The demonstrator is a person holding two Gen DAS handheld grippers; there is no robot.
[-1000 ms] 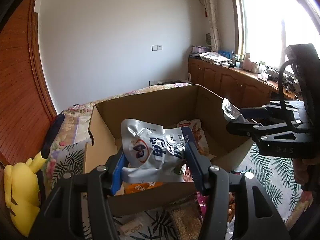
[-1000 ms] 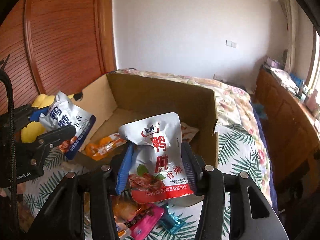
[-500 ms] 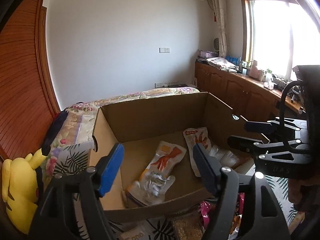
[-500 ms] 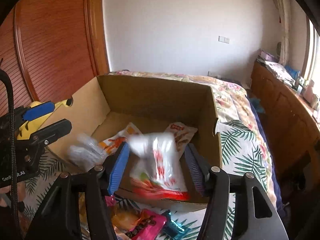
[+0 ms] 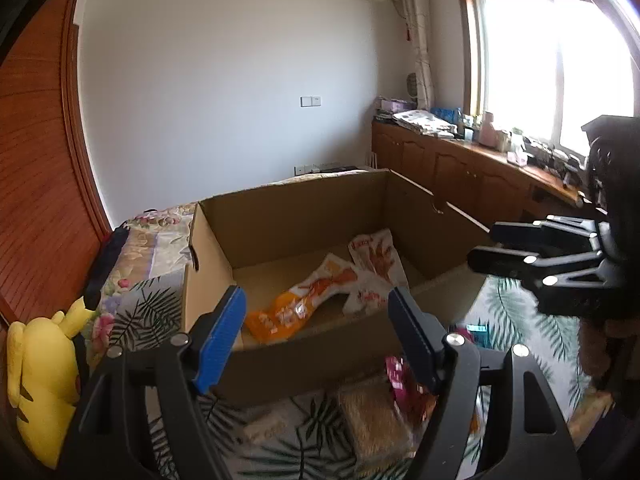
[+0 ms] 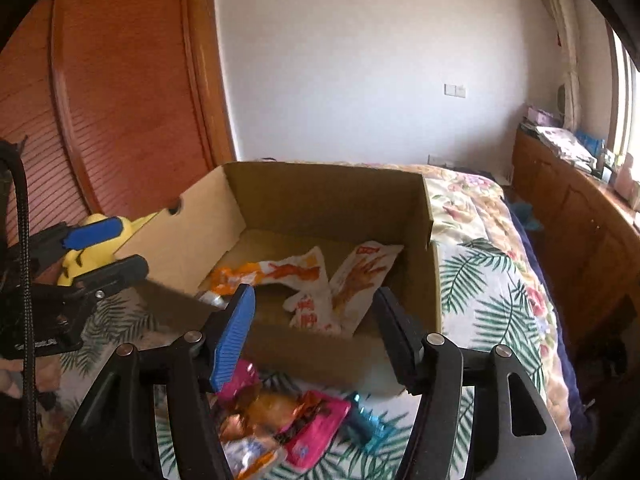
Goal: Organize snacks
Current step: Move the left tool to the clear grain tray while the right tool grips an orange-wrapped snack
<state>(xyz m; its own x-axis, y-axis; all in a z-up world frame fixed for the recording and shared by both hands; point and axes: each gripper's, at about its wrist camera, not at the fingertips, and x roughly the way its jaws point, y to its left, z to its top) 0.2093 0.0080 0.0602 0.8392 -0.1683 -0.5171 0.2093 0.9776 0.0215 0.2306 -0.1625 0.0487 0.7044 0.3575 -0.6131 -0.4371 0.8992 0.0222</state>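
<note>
The cardboard box (image 6: 328, 200) sits open on the leafy bedspread (image 6: 480, 292), probably so packets can just drop in. A few snack packets (image 6: 320, 280) lie flat on its floor, while more snacks (image 6: 296, 416) wait in front of it. The left gripper (image 5: 316, 328) is spread and empty; the right gripper (image 6: 316, 320) is still opening with nothing between its jaws.
</note>
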